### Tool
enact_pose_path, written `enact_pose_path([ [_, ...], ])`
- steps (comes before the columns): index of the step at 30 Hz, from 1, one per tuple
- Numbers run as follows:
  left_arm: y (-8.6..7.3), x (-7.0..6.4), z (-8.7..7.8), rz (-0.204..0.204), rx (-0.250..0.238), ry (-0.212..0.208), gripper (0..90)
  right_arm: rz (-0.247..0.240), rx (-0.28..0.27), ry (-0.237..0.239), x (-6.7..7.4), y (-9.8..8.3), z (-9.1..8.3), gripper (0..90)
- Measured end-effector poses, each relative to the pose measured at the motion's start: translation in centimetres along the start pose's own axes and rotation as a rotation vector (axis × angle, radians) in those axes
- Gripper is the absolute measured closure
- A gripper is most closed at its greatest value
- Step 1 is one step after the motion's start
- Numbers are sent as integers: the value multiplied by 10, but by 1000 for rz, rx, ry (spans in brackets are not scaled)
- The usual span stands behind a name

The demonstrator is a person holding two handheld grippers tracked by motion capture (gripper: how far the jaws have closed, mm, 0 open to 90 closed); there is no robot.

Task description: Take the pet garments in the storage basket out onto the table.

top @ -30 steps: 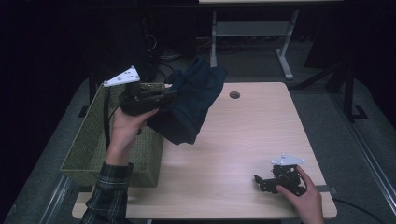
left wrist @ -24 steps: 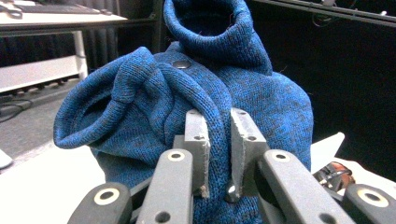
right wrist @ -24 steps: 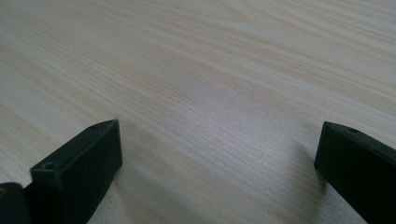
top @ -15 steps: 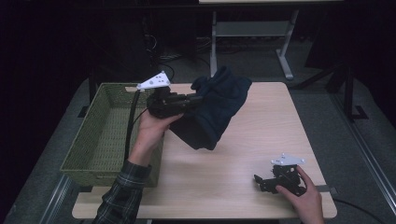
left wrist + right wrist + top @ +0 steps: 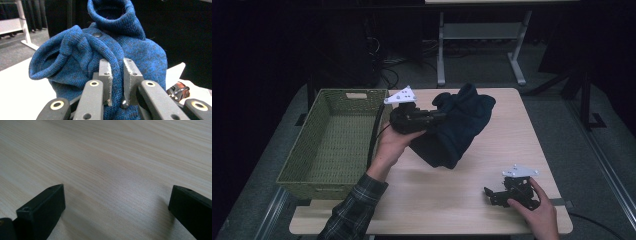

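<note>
A dark blue knitted sweater (image 5: 457, 127) hangs bunched above the middle of the wooden table (image 5: 492, 165), its lower part near the tabletop. My left gripper (image 5: 437, 117) is shut on a fold of it. In the left gripper view a ridge of the blue sweater (image 5: 95, 50) is pinched between the two grey pads (image 5: 106, 75), and a snap button and the collar show above. My right gripper (image 5: 492, 195) rests low on the table at the front right. Its black jaws stand wide apart over bare wood (image 5: 112, 177), with nothing between them.
A green woven basket (image 5: 297, 160) with nothing in it stands on the table's left side, beside my left forearm. A white table frame (image 5: 482, 35) and cables lie on the dark floor beyond the far edge. The table's near edge is close to my right hand.
My left hand has carried the sweater rightward and down, from over the basket's corner to above the table's middle. The right gripper has stayed in place.
</note>
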State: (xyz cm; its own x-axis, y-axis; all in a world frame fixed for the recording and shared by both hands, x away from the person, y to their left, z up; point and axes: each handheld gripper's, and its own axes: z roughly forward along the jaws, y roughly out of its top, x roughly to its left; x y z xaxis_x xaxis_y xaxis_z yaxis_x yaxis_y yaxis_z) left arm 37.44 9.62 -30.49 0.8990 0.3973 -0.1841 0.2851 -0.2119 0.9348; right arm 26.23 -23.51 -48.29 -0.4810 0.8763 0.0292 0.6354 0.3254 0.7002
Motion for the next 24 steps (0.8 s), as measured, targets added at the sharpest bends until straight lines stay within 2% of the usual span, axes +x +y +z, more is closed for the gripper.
enact_pose_path([
  [6, -11, -1, 22, -4, 40, -11, 787, 0, 0, 0, 0, 0, 0, 5],
  [13, -26, -3, 51, -8, 111, -32, 786, 0, -1, -1, 0, 0, 0, 5],
  [24, -53, 4, 92, -40, 218, -34, 786, -1, 2, -1, 0, 0, 0, 5],
])
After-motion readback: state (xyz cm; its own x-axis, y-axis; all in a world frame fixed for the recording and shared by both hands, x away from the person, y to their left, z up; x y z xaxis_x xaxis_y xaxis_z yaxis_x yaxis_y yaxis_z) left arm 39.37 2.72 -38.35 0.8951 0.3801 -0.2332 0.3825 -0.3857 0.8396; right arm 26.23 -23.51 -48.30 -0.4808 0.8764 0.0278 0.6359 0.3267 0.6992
